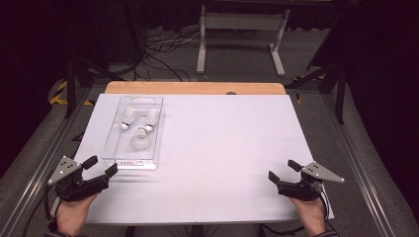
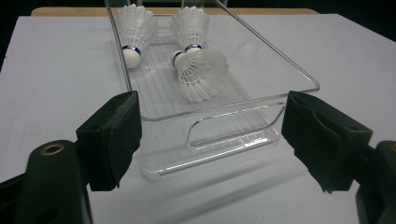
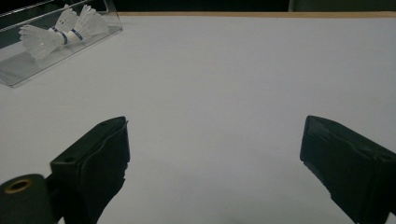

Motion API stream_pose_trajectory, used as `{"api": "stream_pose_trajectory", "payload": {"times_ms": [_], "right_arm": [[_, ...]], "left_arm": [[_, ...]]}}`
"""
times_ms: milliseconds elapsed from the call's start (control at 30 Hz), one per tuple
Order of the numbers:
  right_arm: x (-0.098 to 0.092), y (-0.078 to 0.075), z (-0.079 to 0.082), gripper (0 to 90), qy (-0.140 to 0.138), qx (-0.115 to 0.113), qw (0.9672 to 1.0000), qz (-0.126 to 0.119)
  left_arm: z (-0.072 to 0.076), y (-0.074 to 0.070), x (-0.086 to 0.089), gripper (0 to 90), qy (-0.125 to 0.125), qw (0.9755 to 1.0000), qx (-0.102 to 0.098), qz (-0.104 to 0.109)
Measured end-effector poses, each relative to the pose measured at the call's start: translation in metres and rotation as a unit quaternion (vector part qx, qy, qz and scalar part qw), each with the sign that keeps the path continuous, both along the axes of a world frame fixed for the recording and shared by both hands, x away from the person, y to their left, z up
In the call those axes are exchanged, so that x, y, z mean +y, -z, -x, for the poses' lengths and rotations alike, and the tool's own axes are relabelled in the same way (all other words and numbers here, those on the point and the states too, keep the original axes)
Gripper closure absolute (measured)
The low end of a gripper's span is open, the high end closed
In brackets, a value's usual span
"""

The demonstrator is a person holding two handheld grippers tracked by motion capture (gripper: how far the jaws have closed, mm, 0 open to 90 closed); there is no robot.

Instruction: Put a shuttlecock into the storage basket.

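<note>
The clear tray (image 1: pixel 132 148) with three shuttlecocks (image 1: pixel 140 142) sits at ten o'clock on the table (image 1: pixel 222 148). The left gripper (image 1: pixel 101 167), jaws spread, hovers near its front edge; the right gripper (image 1: pixel 282 171), spread, holds nothing at four o'clock. Likely next: reach into the tray.

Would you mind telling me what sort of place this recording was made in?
Probably a lab or recording workspace: a white-covered table in a metal frame, loose cables on the grey floor, dark surroundings behind.
</note>
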State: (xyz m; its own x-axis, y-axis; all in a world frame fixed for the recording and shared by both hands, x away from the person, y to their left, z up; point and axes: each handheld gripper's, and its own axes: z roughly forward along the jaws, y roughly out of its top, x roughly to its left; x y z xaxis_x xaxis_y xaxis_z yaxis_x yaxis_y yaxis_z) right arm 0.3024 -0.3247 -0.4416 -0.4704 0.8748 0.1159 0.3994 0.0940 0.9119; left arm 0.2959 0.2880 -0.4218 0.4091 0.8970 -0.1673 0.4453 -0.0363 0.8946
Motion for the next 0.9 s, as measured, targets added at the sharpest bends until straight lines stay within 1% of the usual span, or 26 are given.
{"api": "stream_pose_trajectory", "payload": {"times_ms": [167,333,567,633,700,900], "right_arm": [[0.0,0.0,0.0,9.0,0.0,0.0,1.0,0.0],[-0.001,0.0,0.0,9.0,0.001,0.0,1.0,-0.002],[-0.001,0.0,0.001,8.9,0.001,-0.002,1.0,-0.003],[-0.001,0.0,0.001,8.9,0.001,-0.002,1.0,-0.003],[-0.001,-0.001,0.002,8.9,0.003,-0.004,1.0,-0.002],[-0.002,-0.001,0.003,8.9,0.003,-0.005,1.0,-0.002]], "left_arm": [[0.0,0.002,0.0,21.1,-0.001,1.0,-0.003,0.0],[0.0,0.004,-0.001,20.8,0.004,1.0,-0.005,-0.004],[0.0,0.007,-0.002,20.6,0.003,1.0,-0.005,0.001],[0.001,0.008,-0.002,20.6,0.003,1.0,-0.003,-0.001],[0.001,0.009,-0.001,20.6,0.001,1.0,-0.004,0.003],[0.002,0.011,0.001,20.5,-0.001,1.0,-0.005,0.001]]}}
